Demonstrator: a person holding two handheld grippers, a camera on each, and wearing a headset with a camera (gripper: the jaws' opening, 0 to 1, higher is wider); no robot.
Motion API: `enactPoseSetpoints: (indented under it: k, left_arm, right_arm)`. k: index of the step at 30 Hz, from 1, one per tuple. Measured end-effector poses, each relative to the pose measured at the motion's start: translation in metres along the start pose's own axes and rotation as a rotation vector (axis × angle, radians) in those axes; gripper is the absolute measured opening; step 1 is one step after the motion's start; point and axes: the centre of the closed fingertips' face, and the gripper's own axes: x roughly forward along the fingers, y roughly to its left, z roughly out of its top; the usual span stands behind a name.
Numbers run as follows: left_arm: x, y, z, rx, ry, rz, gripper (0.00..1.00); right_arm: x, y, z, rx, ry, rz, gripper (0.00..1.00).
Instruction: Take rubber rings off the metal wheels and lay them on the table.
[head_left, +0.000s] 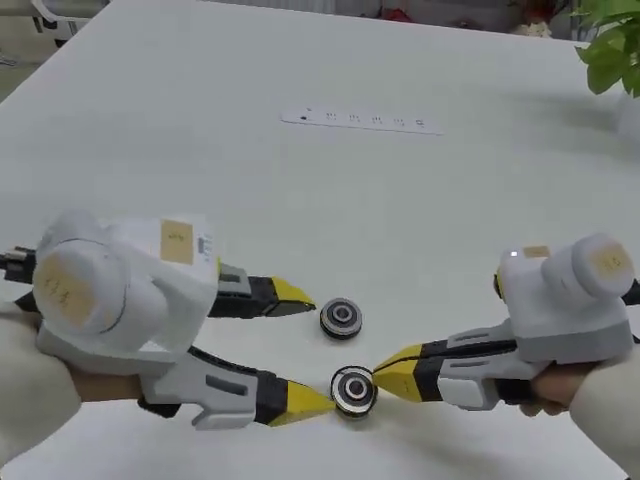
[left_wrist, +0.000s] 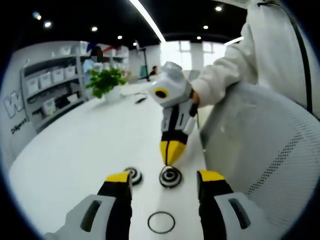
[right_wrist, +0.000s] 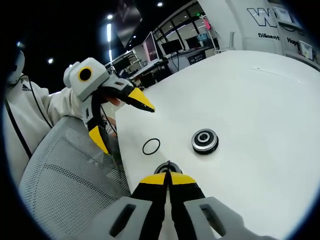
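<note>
**Around the leafy plant**

A green leafy plant (head_left: 610, 45) shows at the far right corner of the head view. A white power strip (head_left: 362, 121) lies flat to its left, well apart. In the left gripper view, shelves of white bins (left_wrist: 50, 90) stand left of the plant, a ceiling light strip (left_wrist: 147, 20) runs above it, and a grey mesh chair (left_wrist: 260, 145) sits well to its right.

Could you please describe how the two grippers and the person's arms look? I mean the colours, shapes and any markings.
The left gripper and the right gripper both have bulky, rounded white housings carrying tan stickers. Their jaws start white with grey insets, turn black in the middle, and end in pointed yellow tips. The person wears white sleeves.
</note>
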Motion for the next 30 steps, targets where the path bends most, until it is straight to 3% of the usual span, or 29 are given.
enactPoseSetpoints:
  k: [6, 9, 17, 20, 26, 30]
  left_arm:
    - [-0.023, -0.005, -0.008, 0.010, 0.024, 0.010, 0.65]
    - [-0.036, -0.001, -0.010, 0.028, 0.039, 0.048, 0.69]
    - [-0.069, 0.009, -0.015, -0.020, 0.020, 0.145, 0.77]
    - [-0.080, 0.010, -0.016, -0.049, -0.006, 0.186, 0.80]
    - [-0.093, 0.006, -0.022, -0.081, -0.008, 0.214, 0.87]
    - [-0.102, 0.008, -0.022, -0.113, -0.033, 0.248, 0.92]
  right_arm:
    - [-0.001, 0.001, 0.001, -0.014, 0.000, -0.003, 0.00]
    - [-0.001, 0.003, 0.001, -0.014, -0.002, 0.000, 0.00]
    - [-0.004, 0.005, 0.004, -0.015, -0.011, -0.003, 0.00]
    - [-0.005, 0.006, 0.006, -0.017, -0.015, -0.004, 0.00]
    - [-0.008, 0.008, 0.011, -0.018, -0.028, -0.007, 0.00]
    - [-0.009, 0.008, 0.013, -0.016, -0.034, -0.011, 0.00]
